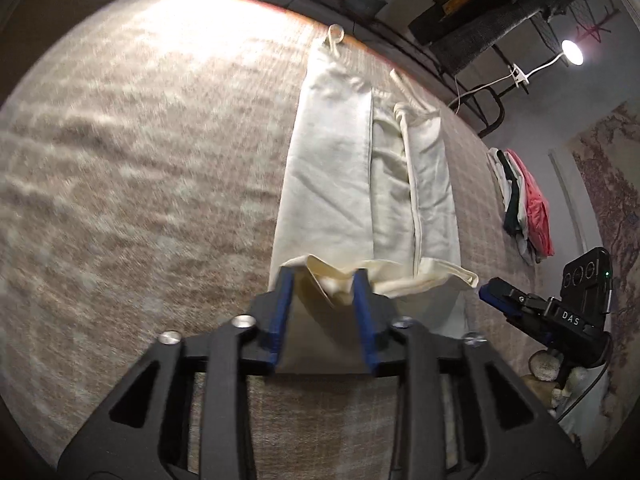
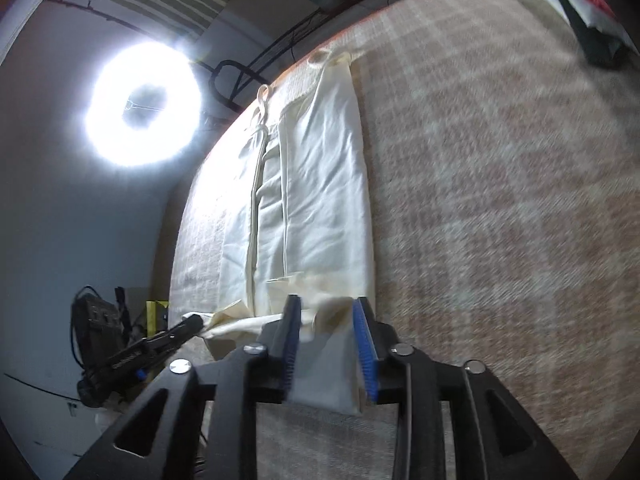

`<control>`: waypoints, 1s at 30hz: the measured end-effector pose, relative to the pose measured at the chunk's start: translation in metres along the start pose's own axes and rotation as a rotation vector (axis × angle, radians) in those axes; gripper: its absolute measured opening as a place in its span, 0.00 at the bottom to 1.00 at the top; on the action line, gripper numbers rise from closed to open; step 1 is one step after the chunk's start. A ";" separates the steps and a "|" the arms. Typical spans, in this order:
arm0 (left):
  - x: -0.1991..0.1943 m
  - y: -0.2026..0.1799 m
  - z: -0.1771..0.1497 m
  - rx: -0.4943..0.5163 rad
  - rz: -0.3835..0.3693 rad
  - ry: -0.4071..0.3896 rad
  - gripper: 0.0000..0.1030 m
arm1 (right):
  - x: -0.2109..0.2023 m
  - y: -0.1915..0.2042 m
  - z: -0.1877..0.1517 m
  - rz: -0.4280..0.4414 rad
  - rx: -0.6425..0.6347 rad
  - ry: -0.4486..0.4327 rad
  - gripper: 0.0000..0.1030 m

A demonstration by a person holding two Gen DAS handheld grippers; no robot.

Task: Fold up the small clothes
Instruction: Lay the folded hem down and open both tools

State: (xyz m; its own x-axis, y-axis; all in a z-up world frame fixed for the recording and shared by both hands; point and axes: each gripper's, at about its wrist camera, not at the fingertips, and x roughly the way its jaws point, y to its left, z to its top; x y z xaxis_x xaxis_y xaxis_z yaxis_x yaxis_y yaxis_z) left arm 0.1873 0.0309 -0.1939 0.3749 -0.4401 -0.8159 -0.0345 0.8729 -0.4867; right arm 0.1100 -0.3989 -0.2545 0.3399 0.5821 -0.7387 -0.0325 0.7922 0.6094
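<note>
A cream sleeveless garment (image 1: 352,184) lies lengthwise on the beige carpeted surface (image 1: 140,160), its sides folded inward, straps at the far end. My left gripper (image 1: 324,276) has its blue pads either side of the near hem, which is lifted and bunched between them. My right gripper (image 2: 326,304) holds the near hem of the same garment (image 2: 320,184) between its pads in the same way. The right gripper also shows in the left wrist view (image 1: 520,300), at the hem's right corner. The left gripper shows in the right wrist view (image 2: 176,332), at the left corner.
A pile of folded clothes (image 1: 524,204) in white, dark green and red lies at the surface's right edge; it also shows in the right wrist view (image 2: 576,4). A ring light (image 2: 144,108) shines at the left. A clip lamp (image 1: 572,52) and shelves stand behind the far edge.
</note>
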 end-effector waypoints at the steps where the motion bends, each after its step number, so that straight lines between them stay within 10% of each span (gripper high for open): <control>1: -0.004 -0.002 0.000 0.016 0.007 -0.016 0.37 | -0.002 0.000 0.000 0.000 -0.006 -0.002 0.29; 15: 0.016 -0.037 -0.027 0.243 0.007 0.062 0.26 | 0.016 0.032 -0.022 0.034 -0.202 0.062 0.27; 30: 0.050 -0.035 -0.011 0.360 0.194 0.017 0.26 | 0.033 0.024 -0.009 -0.232 -0.242 0.011 0.18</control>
State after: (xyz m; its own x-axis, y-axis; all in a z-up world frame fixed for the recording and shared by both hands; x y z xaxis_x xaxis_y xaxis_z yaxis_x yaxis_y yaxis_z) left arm 0.1972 -0.0242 -0.2210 0.3776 -0.2606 -0.8886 0.2244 0.9567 -0.1852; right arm 0.1117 -0.3587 -0.2667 0.3543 0.3821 -0.8535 -0.1782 0.9236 0.3395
